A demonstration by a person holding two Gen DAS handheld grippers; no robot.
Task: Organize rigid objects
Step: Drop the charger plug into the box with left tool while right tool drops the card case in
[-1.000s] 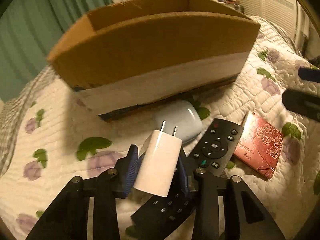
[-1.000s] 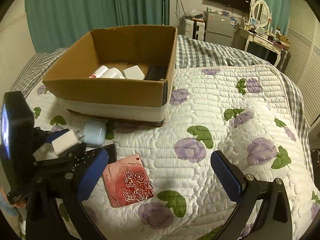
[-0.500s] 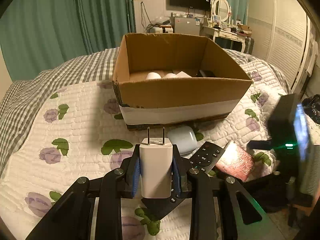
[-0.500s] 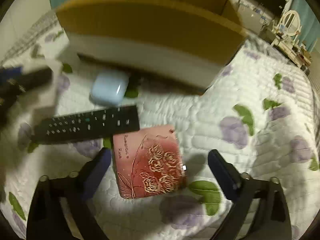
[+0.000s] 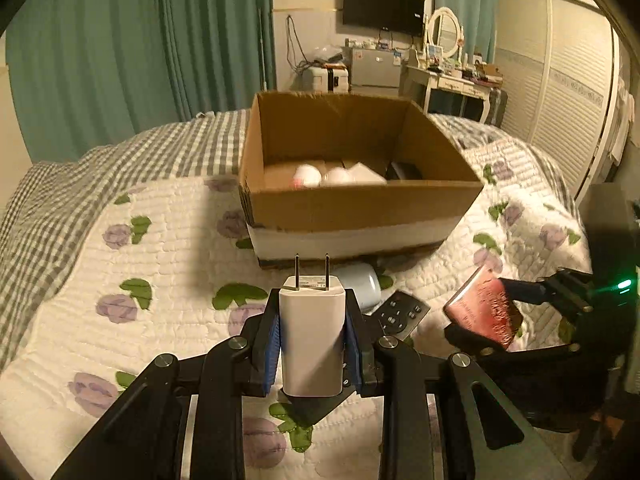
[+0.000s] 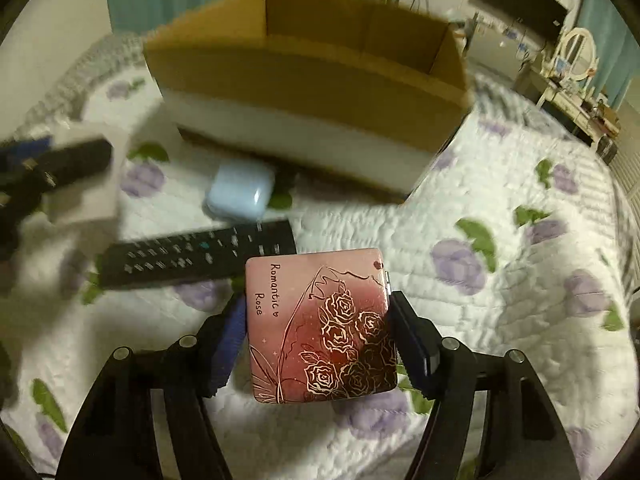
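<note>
The left gripper (image 5: 312,334) clenches a charger (image 5: 312,344); the right gripper (image 6: 318,340) grasps a pink case (image 6: 320,328). Gripped only by its edges, the case could slip before reaching the box (image 5: 360,204), or both tools could collide over it.

Remote (image 6: 196,252) lies before the case (image 6: 240,192), itself before the box (image 6: 308,80).

The right gripper (image 6: 318,340) clamps a pink rose-printed case (image 6: 320,328) (lettered "Romantic Rose") above the quilt (image 6: 500,280), a black remote (image 6: 196,252) and cardboard box (image 6: 308,80) beyond it.
</note>
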